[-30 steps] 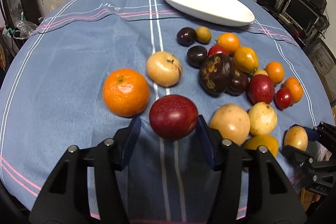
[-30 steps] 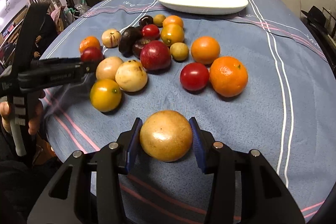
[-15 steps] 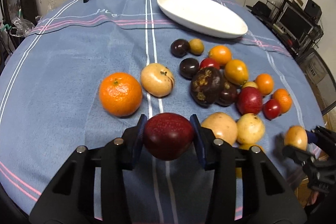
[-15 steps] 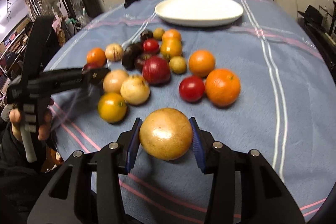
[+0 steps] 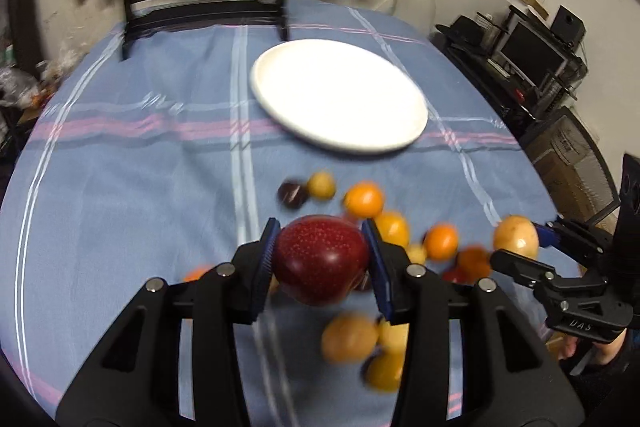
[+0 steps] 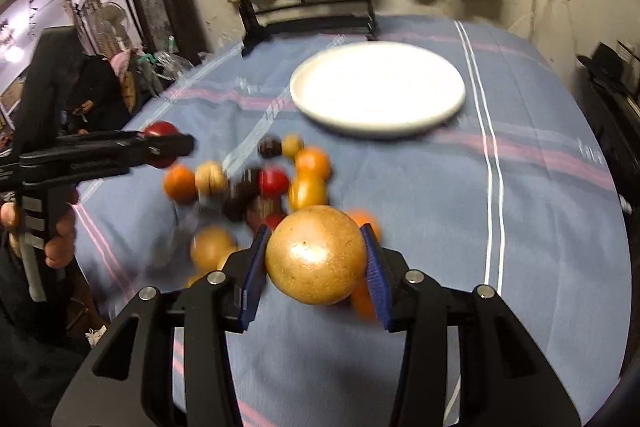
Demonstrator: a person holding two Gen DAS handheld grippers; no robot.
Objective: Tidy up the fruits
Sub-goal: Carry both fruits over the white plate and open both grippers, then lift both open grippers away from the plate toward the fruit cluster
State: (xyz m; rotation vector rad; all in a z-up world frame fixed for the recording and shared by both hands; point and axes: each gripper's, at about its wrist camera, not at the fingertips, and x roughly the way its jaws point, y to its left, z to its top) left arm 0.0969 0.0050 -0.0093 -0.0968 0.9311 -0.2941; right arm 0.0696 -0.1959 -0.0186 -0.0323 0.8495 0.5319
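Your left gripper [image 5: 321, 261] has its jaws clamped on a dark red speckled fruit [image 5: 321, 259], blue pads pressing each side, and the fruit is held up off the tabletop [image 5: 120, 195]. Your right gripper [image 6: 316, 257] is likewise clenched, jaws squeezing a golden-brown round fruit [image 6: 316, 255] that hangs clear of the striped blue cloth.

Ahead of both sets of jaws, well beyond the fruit you hold, lies the white plate [image 5: 340, 95], bare on its surface. Between the jaws and that plate sits the loose pile of fruit [image 6: 280, 175], blurred: oranges, small yellow ones, a red one and some dark purple ones, close together or touching. Beneath and slightly right of your left jaws lie a few yellow-tan fruits [image 5: 352, 337], also smeared.

From the left wrist view, your right gripper appears off to the right of the left jaws with its golden fruit in its grip; from the right wrist view, the left one shows far to the left, red fruit at its tip.
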